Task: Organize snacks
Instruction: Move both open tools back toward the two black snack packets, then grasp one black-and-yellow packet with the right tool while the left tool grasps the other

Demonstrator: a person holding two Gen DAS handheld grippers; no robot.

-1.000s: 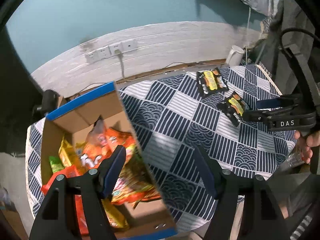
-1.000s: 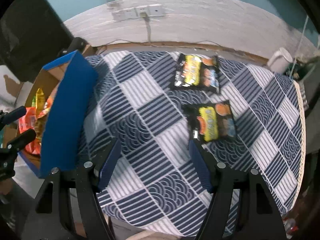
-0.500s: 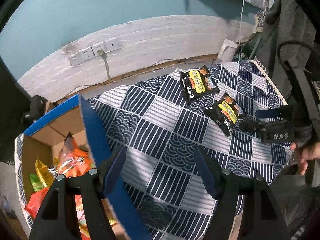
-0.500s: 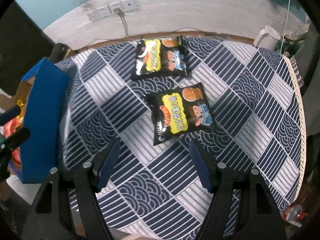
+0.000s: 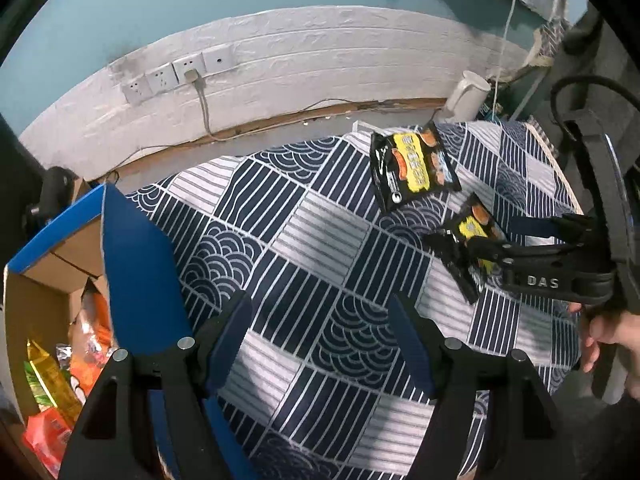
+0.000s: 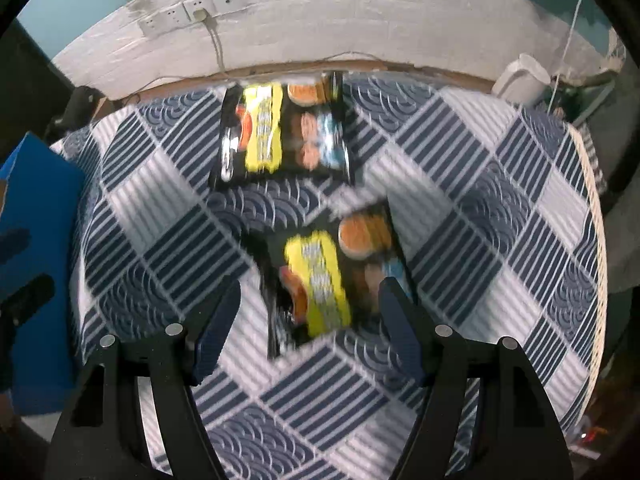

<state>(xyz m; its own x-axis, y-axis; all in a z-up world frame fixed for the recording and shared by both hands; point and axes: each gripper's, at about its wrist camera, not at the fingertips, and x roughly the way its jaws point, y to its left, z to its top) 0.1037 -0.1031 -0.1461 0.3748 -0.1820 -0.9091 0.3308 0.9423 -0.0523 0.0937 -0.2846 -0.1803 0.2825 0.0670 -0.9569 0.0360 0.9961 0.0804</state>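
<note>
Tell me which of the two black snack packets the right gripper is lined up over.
The nearer packet, lying between the right gripper's open fingers. The other packet lies farther back by the wall.

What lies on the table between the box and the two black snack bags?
Only bare checked cloth lies between the box and the bags, as the left wrist view shows.
</note>
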